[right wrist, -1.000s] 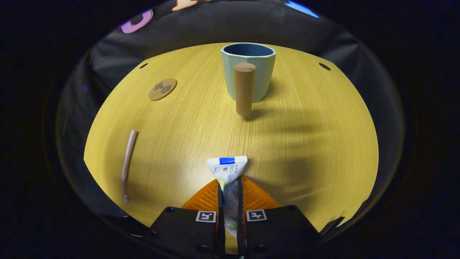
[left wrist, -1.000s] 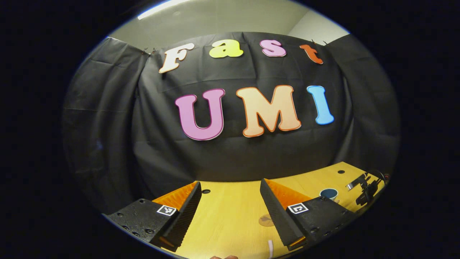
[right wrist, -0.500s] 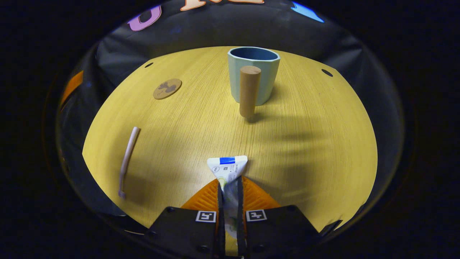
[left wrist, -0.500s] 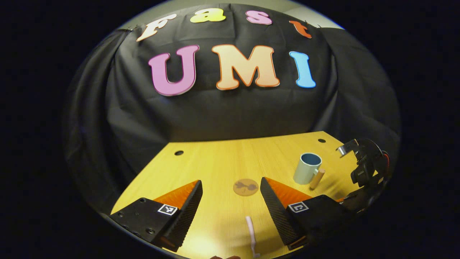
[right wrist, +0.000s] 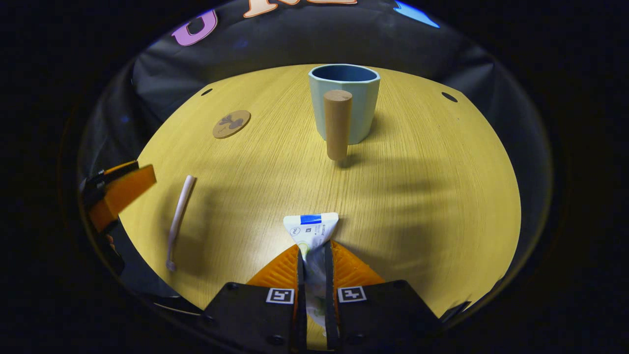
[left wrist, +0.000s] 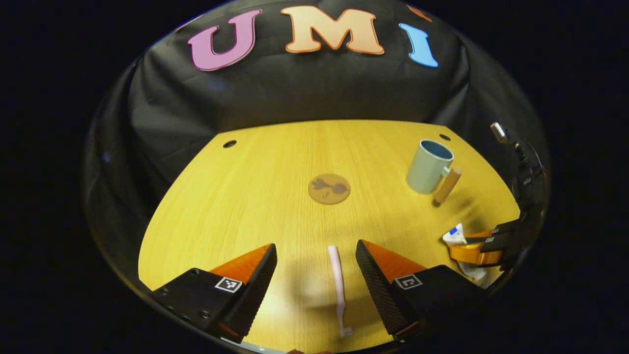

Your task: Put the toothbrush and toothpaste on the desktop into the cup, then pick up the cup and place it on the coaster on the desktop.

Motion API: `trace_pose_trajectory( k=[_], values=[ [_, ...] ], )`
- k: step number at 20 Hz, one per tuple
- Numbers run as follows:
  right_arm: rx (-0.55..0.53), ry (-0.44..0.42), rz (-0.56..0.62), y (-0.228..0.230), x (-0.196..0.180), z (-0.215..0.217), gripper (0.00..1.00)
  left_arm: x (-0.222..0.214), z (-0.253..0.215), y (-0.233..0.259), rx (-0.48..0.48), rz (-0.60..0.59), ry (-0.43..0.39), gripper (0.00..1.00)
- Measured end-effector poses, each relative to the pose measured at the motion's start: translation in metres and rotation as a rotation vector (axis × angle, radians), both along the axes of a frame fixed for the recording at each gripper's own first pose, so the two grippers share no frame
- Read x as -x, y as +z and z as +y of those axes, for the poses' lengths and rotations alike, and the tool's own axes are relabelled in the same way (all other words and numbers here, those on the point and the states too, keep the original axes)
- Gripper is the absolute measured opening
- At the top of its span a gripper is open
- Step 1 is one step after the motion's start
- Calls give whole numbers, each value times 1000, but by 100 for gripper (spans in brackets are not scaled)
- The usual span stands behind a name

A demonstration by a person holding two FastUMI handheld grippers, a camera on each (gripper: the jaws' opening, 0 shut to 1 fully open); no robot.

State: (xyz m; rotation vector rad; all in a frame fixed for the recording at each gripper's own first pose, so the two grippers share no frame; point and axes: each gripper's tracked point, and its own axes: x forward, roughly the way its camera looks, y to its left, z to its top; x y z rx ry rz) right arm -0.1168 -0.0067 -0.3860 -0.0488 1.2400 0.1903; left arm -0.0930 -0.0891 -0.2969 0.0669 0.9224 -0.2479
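My right tongs (right wrist: 313, 260) are clamped on the toothpaste (right wrist: 311, 228), the cup (right wrist: 344, 101) far ahead. My left tongs (left wrist: 314, 268) stand apart over the toothbrush (left wrist: 337, 287) lying on the bench (left wrist: 275, 196).

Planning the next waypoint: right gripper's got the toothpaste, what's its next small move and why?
Probably carry it forward to above the cup: the right gripper is shut on the toothpaste, and the cup stands straight ahead, upright and open-topped. The left gripper, open, straddles the toothbrush.

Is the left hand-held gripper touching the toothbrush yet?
Apart. In the left gripper view, the toothbrush lies between the open left hand-held gripper fingers, with bare desktop either side.
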Motion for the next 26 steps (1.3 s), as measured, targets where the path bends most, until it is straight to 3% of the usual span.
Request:
trace_pose_trajectory(
  k=[5,11,16,17,18,19,21,22,23,24,26],
  values=[
    [10,30,-19,0,1,0,18,20,-7,-33,-28,127,-31,96],
    [0,36,-19,0,0,0,18,27,-10,-50,-47,183,-40,96],
    [-11,36,-15,1,0,0,18,31,-22,-53,8,229,-15,86],
    [-14,34,-14,0,0,0,18,32,-21,-53,4,233,-24,76],
    [-17,32,-13,1,-1,0,18,33,-23,-52,5,234,-46,75],
    [-19,30,-12,0,0,0,18,33,-26,-52,5,235,-62,67],
    [-22,29,-11,0,0,0,18,34,-29,-52,4,237,-71,39],
    [-23,27,-11,0,0,0,18,33,-31,-52,7,230,-67,37],
    [-23,26,-11,1,0,0,18,33,-30,-53,8,230,-48,17],
    [-23,26,-13,1,0,0,18,31,-31,-52,13,225,-35,8],
    [-25,24,-10,1,0,0,18,31,-32,-52,27,218,-15,4]
  ],
)
